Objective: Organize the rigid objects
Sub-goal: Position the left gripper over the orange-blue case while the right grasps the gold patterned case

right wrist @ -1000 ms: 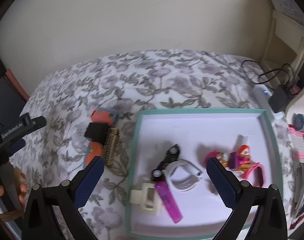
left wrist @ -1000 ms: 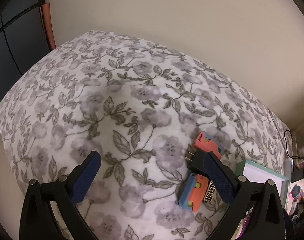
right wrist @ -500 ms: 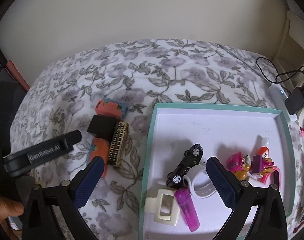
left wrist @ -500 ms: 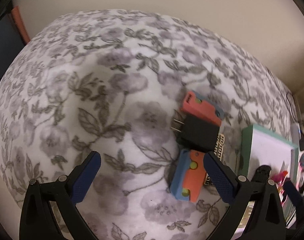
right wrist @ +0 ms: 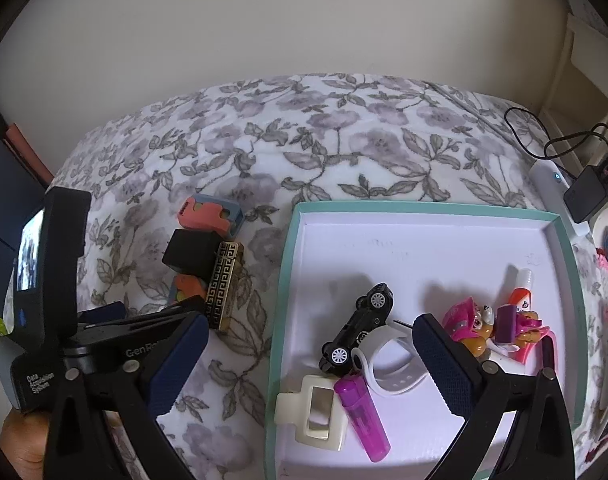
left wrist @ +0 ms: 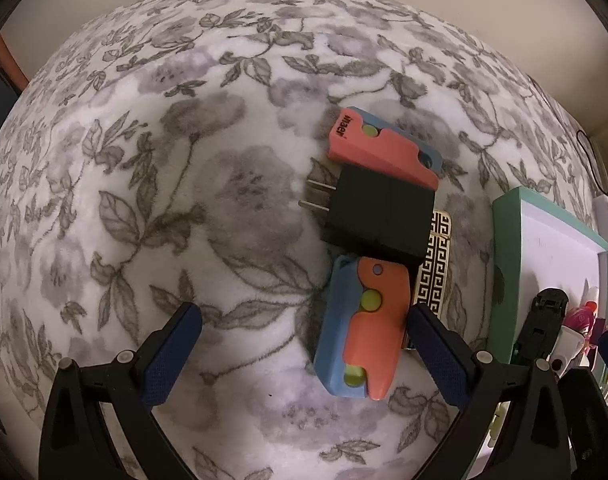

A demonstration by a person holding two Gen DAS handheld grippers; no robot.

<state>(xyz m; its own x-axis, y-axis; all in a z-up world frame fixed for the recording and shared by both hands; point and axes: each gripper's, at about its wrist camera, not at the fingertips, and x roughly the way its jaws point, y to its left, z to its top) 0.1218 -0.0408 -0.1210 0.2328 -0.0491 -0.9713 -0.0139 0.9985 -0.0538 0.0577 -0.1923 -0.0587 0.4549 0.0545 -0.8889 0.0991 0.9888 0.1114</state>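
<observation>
A cluster lies on the flowered bedspread: a near orange-and-blue toy [left wrist: 367,332], a black plug adapter [left wrist: 379,216], a far orange-and-blue toy [left wrist: 383,148] and a gold patterned box [left wrist: 435,264]. My left gripper [left wrist: 304,320] is open just above the bedspread, its right finger beside the near toy, nothing held. In the right wrist view my right gripper [right wrist: 309,332] is open over the front left of the teal-rimmed tray [right wrist: 423,207]. The tray holds a black toy car [right wrist: 359,328], a white strap [right wrist: 387,364], a cream clip [right wrist: 315,412], a purple lighter [right wrist: 361,416] and pink figures [right wrist: 475,324].
The tray's teal edge [left wrist: 503,260] stands right of the cluster. A charger with cables [right wrist: 587,194] sits at the bed's far right corner. A hand [right wrist: 20,440] holds the left gripper's body at the lower left. A wall runs behind the bed.
My left gripper has come down and forward onto the cluster, which now fills its view. The right gripper has edged closer to the tray. Both stayed open.
</observation>
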